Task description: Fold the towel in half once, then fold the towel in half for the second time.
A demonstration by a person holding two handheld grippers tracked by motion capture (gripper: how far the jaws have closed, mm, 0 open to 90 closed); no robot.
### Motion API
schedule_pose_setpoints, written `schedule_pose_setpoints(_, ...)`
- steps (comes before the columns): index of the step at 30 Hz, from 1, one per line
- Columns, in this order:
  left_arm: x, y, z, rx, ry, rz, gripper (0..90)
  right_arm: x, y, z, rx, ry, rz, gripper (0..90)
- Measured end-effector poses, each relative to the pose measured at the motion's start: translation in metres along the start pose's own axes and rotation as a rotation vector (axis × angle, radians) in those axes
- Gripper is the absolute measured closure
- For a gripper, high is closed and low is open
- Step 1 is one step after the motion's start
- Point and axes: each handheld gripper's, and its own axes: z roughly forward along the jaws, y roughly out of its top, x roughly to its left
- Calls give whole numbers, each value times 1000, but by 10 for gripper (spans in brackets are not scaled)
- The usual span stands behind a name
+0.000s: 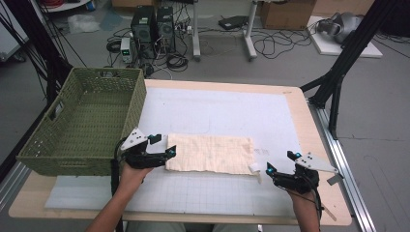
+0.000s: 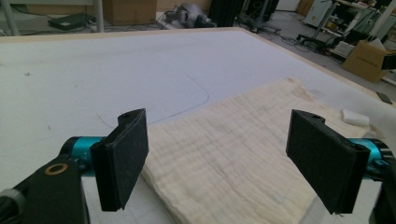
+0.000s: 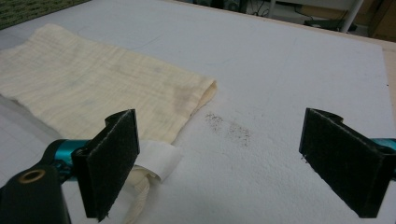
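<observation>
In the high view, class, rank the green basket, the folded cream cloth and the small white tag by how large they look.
1. green basket
2. folded cream cloth
3. small white tag, by far the smallest, at the cloth's near right corner

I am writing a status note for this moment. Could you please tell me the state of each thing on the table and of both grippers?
Cloth: folded into a flat rectangle, lying on the white mat, held by no jaws.
White tag: sticking out at the cloth's near right corner.
Green basket: upright at the table's left, looks empty.
Left gripper: jaws open, at the cloth's left edge.
Right gripper: jaws open, beside the cloth's right end.
</observation>
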Motion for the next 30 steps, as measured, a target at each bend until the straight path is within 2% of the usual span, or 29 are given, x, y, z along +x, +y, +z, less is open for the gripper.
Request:
schedule_pose_setpoints(15, 3, -1, 1, 10, 13, -2, 218, 0, -1, 4, 14, -3, -9, 115)
schedule_pose_setpoints(19, 4, -1, 0, 4, 22, -16, 223, 1, -1, 5, 21, -1, -16, 115)
schedule_pose_setpoints(24, 6, -1, 4, 29, 32, -16, 223, 2, -1, 8, 33, 4, -29, 115)
schedule_pose_setpoints(30, 10, 3, 7, 52, 34, -27, 224, 1, -3, 11, 40, 13, -21, 115)
